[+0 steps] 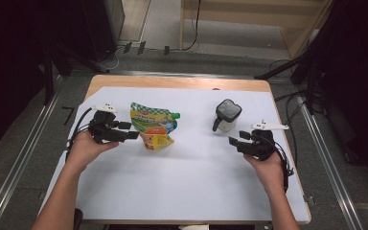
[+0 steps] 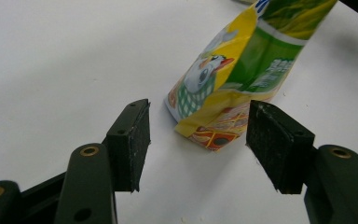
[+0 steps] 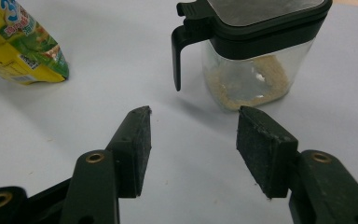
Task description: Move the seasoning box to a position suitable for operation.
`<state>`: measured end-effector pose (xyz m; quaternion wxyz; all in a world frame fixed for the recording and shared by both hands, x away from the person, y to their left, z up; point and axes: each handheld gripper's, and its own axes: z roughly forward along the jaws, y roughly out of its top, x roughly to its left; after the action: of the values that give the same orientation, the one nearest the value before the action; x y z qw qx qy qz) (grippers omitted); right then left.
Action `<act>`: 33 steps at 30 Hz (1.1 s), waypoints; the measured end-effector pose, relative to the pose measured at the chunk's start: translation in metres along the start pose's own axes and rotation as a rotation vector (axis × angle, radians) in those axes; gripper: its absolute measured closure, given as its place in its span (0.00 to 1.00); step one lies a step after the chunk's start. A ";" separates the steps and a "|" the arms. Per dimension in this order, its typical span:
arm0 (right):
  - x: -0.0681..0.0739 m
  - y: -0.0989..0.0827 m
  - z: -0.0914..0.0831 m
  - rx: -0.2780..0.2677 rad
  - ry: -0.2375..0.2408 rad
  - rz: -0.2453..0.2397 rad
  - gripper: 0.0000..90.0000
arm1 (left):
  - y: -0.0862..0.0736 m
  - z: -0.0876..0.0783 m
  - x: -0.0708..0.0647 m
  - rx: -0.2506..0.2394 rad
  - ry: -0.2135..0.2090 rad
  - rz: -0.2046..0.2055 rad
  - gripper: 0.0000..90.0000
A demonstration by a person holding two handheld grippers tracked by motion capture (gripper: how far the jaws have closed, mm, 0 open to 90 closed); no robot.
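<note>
The pouch (image 1: 152, 125) lies on the bench (image 1: 182, 177) just ahead of the spread, empty left tongs (image 1: 133, 135), while the right tongs (image 1: 233, 141), also spread and empty, face the jar (image 1: 226, 115).

pouch (image 1: 152, 125) just ahead of left gripper (image 1: 130, 130): yellow and green, cartoon duck print, orange checked base | jar (image 1: 226, 116) ahead of right gripper (image 1: 238, 138): clear, black lid and handle, beige contents | grippers: black | table cover (image 1: 182, 177): white

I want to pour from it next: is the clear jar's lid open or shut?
Shut: the black lid sits flat on the clear jar.
</note>
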<state>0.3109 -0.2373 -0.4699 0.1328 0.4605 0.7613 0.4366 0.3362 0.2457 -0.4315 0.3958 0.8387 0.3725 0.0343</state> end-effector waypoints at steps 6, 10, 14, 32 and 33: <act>-0.004 0.001 0.004 0.001 0.000 -0.005 0.53 | -0.002 -0.003 -0.004 0.008 0.007 0.004 0.44; -0.008 0.003 0.009 0.002 -0.009 -0.019 0.53 | -0.004 -0.004 -0.007 0.005 0.010 0.013 0.44; -0.013 0.008 0.014 0.004 -0.033 -0.034 0.47 | -0.007 -0.005 -0.010 0.007 0.011 0.014 0.44; -0.046 0.021 0.043 -0.001 -0.037 -0.038 0.32 | -0.018 -0.011 -0.024 -0.001 -0.004 -0.008 0.43; -0.047 0.022 0.046 0.000 -0.031 -0.037 0.32 | -0.019 -0.012 -0.025 -0.003 -0.004 -0.006 0.43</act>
<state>0.3768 -0.2470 -0.4889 0.1528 0.4531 0.7676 0.4267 0.3031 0.2448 -0.4309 0.3978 0.8370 0.3743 0.0316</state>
